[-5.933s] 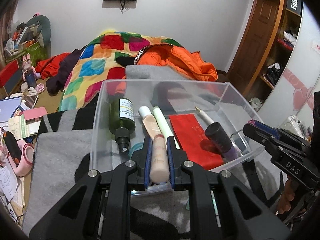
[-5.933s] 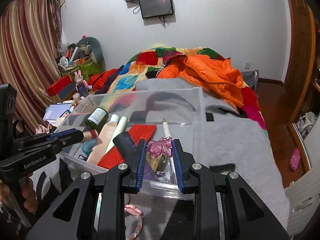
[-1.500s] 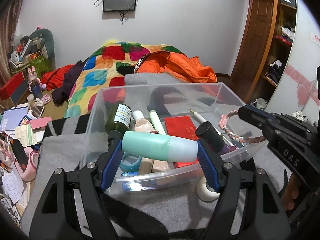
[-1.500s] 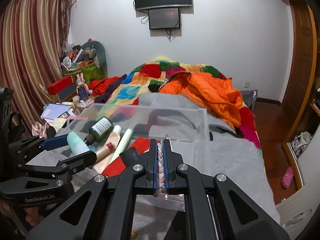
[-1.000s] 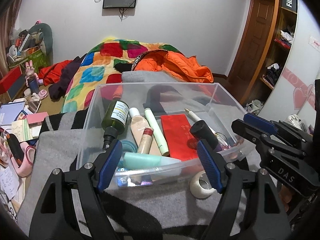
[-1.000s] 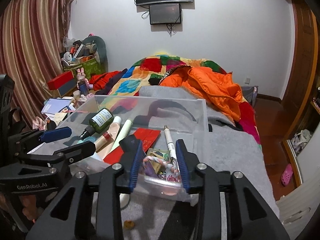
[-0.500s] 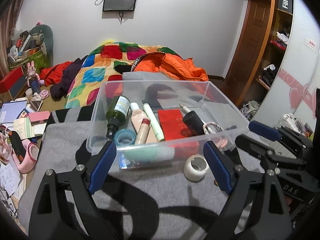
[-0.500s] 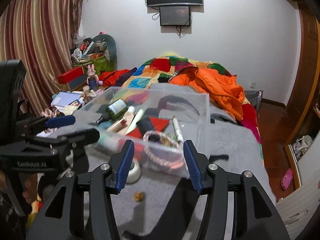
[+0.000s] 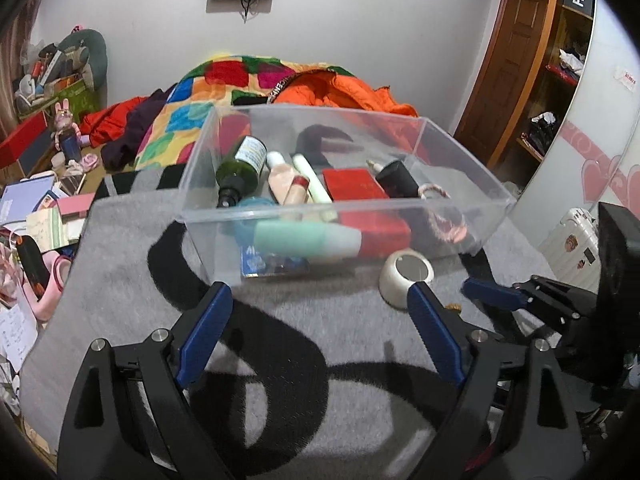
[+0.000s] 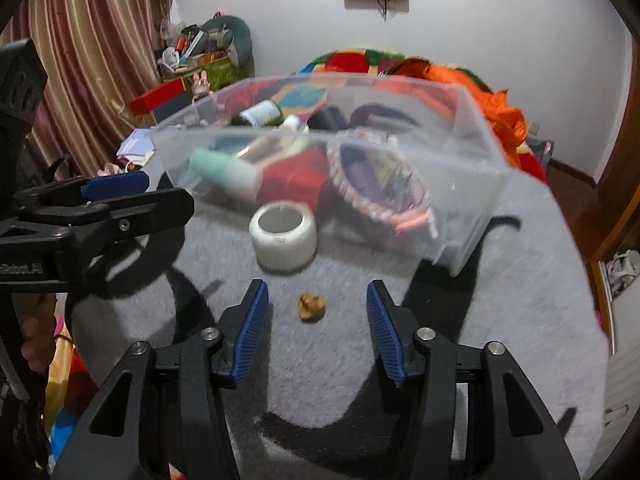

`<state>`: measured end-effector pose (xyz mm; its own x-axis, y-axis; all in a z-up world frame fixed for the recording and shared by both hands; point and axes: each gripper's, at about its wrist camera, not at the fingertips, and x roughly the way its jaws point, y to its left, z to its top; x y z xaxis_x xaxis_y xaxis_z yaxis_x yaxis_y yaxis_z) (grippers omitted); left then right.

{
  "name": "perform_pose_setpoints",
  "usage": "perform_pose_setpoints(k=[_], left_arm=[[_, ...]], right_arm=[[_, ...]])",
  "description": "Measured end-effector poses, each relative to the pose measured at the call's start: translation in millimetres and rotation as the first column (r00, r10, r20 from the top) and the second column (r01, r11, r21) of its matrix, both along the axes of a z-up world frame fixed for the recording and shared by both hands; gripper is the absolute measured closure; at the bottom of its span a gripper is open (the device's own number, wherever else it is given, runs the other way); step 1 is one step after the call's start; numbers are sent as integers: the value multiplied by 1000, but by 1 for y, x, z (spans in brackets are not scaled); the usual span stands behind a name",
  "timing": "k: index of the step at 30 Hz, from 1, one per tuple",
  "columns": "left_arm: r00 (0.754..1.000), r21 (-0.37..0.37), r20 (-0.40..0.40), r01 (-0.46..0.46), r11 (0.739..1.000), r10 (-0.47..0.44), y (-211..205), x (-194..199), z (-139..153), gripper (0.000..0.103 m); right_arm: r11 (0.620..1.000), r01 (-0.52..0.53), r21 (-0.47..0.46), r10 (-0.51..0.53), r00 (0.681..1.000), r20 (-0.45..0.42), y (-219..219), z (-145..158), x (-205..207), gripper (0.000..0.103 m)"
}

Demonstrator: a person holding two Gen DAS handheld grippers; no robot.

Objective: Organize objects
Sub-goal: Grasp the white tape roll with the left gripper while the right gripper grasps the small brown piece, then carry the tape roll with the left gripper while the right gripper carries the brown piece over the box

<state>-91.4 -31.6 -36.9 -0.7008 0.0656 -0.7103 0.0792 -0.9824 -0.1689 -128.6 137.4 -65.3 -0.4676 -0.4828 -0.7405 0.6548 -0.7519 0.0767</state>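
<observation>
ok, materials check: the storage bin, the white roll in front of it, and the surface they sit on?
Storage bin: clear rigid plastic, glossy by the look; its contents show through the walls.
White roll: probably tape, a smooth white band around a hollow core; the material is not certain.
Surface: grey fabric with black shapes, matte and fuzzy-textured, likely a fleece blanket or a rug.
</observation>
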Motion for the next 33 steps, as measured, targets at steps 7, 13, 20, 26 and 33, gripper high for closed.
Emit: perform_pose_setpoints(k=[7, 13, 20, 26, 33], left_arm=[[999, 10, 36, 35, 999, -35, 18, -10, -13, 13], [994, -15, 53, 94, 995, -93, 42, -26, -17, 14], [986, 11, 90, 138, 990, -138, 58, -46, -27, 64], [989, 8, 59, 133, 991, -134, 57, -34, -24, 65], [995, 18, 5, 102, 995, -103, 46, -19, -7, 65]], right_arm=[[1000, 18, -3, -18, 999, -31, 8, -1, 4, 91], [996, 79, -42, -79, 997, -17, 30, 4, -3, 91], [990, 114, -80, -116, 993, -25, 45, 15, -6, 91], [990, 104, -90, -107, 994, -28, 43, 19, -4, 91], [990, 89, -110, -96, 993, -61, 38, 30, -1, 91]])
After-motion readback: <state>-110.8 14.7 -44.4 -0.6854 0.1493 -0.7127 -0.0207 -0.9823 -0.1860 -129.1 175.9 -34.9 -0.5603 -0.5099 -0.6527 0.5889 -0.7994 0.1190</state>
